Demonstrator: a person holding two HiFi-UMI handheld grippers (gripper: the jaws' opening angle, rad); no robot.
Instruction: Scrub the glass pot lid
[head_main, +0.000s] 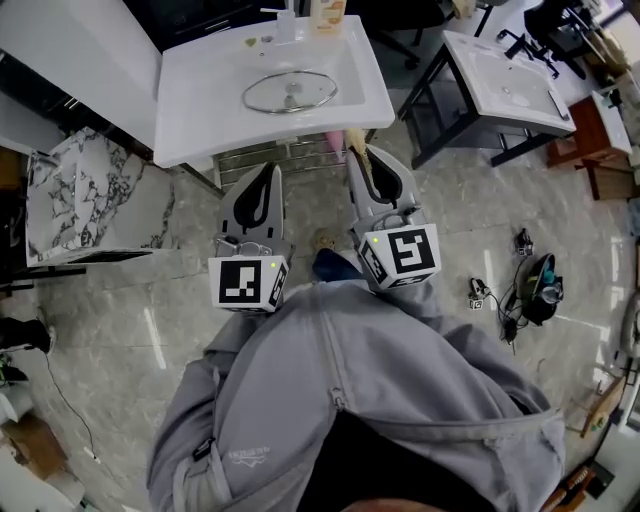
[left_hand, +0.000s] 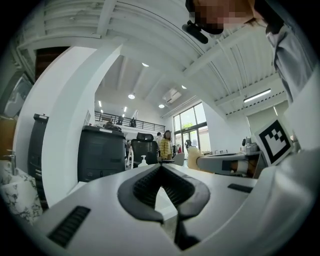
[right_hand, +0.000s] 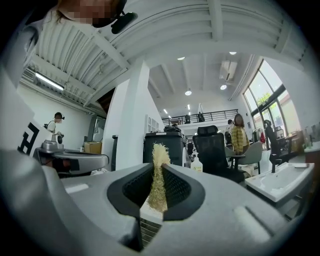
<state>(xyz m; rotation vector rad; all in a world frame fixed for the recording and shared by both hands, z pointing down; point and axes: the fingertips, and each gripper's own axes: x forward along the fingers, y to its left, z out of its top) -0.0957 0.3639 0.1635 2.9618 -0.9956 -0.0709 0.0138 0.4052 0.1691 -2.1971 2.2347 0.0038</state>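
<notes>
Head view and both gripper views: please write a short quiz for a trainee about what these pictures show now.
1. True or false: the glass lid lies in the white sink.
2. Which gripper holds the yellow scrub pad? A. left B. right C. neither
3. Fill in the missing word: the left gripper has its jaws ____ with nothing between them.

Key
1. True.
2. B, the right gripper.
3. Shut.
</notes>
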